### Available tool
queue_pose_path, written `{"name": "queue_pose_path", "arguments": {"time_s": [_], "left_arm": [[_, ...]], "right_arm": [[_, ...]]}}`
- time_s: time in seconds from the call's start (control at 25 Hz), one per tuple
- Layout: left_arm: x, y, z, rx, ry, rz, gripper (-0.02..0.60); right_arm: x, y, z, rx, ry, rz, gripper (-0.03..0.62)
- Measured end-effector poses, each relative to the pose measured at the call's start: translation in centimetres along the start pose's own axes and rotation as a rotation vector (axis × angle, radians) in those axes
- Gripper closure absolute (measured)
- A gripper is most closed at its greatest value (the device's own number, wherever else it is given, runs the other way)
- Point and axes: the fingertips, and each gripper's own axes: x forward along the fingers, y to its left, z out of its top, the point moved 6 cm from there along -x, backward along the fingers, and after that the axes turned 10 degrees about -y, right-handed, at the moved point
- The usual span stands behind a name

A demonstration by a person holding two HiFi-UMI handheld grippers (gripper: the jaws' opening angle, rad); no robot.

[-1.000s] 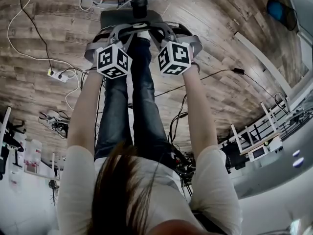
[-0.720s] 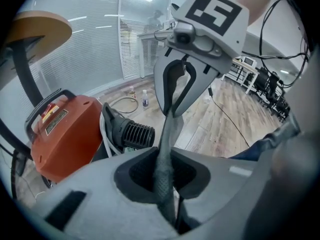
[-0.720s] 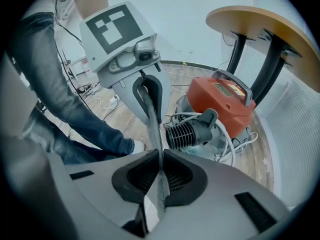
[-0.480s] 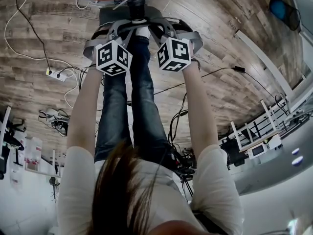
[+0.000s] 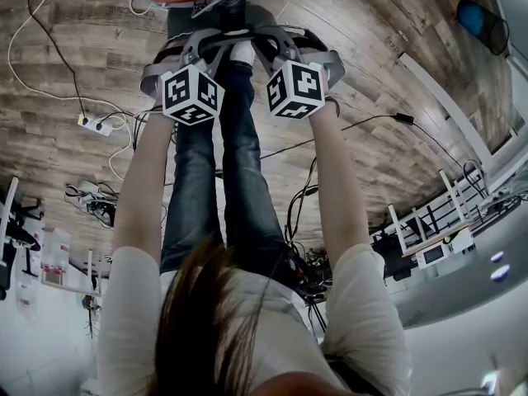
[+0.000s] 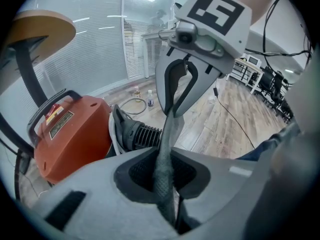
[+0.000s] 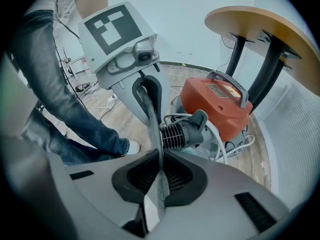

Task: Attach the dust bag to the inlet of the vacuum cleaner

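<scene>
Two claws shared the load. The left claw (image 6: 166, 184) was clenched on one edge of the grey dust bag (image 6: 169, 129), and the right claw (image 7: 159, 181) was clenched on the opposite edge. The mesh-textured fabric ran straight from one pair of jaws to the other. Gripping both edges probably kept the bag stretched flat and steady, so that its opening could be lined up rather than left to sag.

From the head view, both claws pointed steeply down in front of the person's legs, side by side. The orange vacuum cleaner (image 7: 215, 106) stood just beyond them on the wooden floor (image 5: 82, 48). A black ribbed hose cuff (image 7: 182, 131) lay against the cleaner's near side. The bag hung in the air, near the cleaner but apart from it. Which opening was the inlet could not be made out, so attachment looked not yet begun.
</scene>
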Motion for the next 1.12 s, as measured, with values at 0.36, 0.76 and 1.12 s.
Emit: {"name": "queue_pose_path", "arguments": {"time_s": [0.36, 0.76, 1.12], "left_arm": [[0.0, 1.0, -0.4, -0.021, 0.007, 0.005, 0.529], [0.4, 1.2, 0.0, -0.015, 0.031, 0.017, 0.525], [0.4, 2.1, 0.5, 0.025, 0.06, -0.026, 0.518]], "right_arm": [[0.5, -1.1, 0.7, 0.0, 0.012, 0.006, 0.563], [0.5, -1.5, 0.3, 0.032, 0.0, -0.022, 0.56], [0.7, -1.6, 0.0, 0.012, 0.002, -0.045, 0.56]]}}
